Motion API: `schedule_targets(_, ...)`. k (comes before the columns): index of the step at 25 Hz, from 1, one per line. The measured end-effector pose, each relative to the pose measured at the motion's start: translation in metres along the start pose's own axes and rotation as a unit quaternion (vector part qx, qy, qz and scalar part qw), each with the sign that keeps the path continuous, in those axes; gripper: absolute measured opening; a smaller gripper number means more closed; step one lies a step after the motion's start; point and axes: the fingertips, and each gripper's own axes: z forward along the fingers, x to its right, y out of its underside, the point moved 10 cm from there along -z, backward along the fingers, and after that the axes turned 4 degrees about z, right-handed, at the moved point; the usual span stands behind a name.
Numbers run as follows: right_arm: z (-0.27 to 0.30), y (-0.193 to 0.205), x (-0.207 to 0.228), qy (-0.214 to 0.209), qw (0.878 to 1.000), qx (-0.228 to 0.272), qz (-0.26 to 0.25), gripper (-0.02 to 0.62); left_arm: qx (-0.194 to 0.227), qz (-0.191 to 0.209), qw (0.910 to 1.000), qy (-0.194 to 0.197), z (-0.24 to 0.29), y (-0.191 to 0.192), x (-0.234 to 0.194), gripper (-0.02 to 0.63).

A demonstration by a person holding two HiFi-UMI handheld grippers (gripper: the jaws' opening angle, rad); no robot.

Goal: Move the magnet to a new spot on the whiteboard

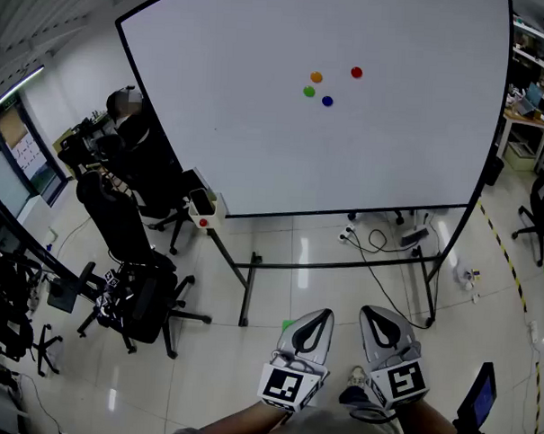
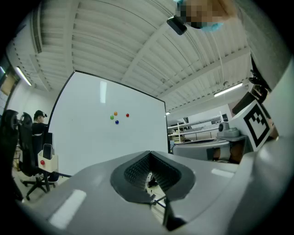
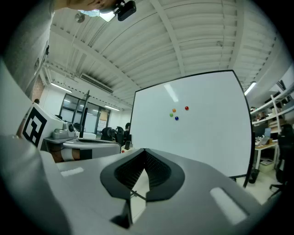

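A big whiteboard [image 1: 258, 121] stands ahead on a wheeled frame. Four small round magnets cluster in its upper right: orange [image 1: 316, 77], red [image 1: 356, 72], green [image 1: 308, 92], blue [image 1: 326, 102]. They also show far off as the magnets [image 2: 116, 117] in the left gripper view and the magnets [image 3: 176, 114] in the right gripper view. My left gripper [image 1: 316, 316] and right gripper [image 1: 376, 313] are side by side low in the head view, well short of the board. Both are shut with nothing between the jaws, as seen at the left gripper [image 2: 149, 153] and the right gripper [image 3: 145, 151].
A person [image 1: 132, 129] sits by the board's left edge among black office chairs [image 1: 133, 295]. A small box [image 1: 203, 209] hangs at the board's lower left corner. Cables and a power strip [image 1: 379, 236] lie under the board. Shelves [image 1: 534, 97] and another chair [image 1: 538, 214] stand at the right.
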Motion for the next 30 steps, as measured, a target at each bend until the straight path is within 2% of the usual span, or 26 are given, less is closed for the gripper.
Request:
schedule_targets(2, 0.012, -0.003, 0.022, -0.004, 1.000, 0.005, -0.001, 0.008, -0.013, 0.000, 0.9999, -0.009, 0.023, -0.001, -0.004, 0.002)
schedule_targets(6, 0.037, -0.010, 0.068, -0.016, 1.000, 0.018, -0.012, 0.008, 0.014, 0.017, 0.9996, -0.016, 0.073, -0.003, -0.010, 0.000)
schedule_targets(12, 0.073, -0.010, 0.128, -0.039, 0.998, 0.036, -0.030, 0.008, 0.012, 0.027, 0.9985, -0.046, 0.134, 0.006, -0.020, 0.001)
schedule_targets(15, 0.089, -0.011, 0.149, -0.045, 0.998, 0.037, -0.033, 0.008, 0.029, 0.036, 0.9977, -0.049, 0.159, 0.003, -0.027, 0.002)
schedule_targets(20, 0.119, -0.014, 0.169, -0.047, 0.997, 0.036, -0.039, 0.008, 0.025, 0.037, 0.9977, -0.052, 0.190, 0.006, -0.049, 0.002)
schedule_targets(26, 0.169, -0.018, 0.185, -0.017, 0.998, 0.037, -0.047, 0.008, 0.037, 0.033, 0.9984, -0.029, 0.227, 0.011, -0.093, 0.001)
schedule_targets(30, 0.209, -0.033, 0.183, 0.016, 0.997, 0.065, -0.026, 0.008, 0.049, 0.033, 0.9982, -0.010, 0.249, 0.013, -0.133, 0.000)
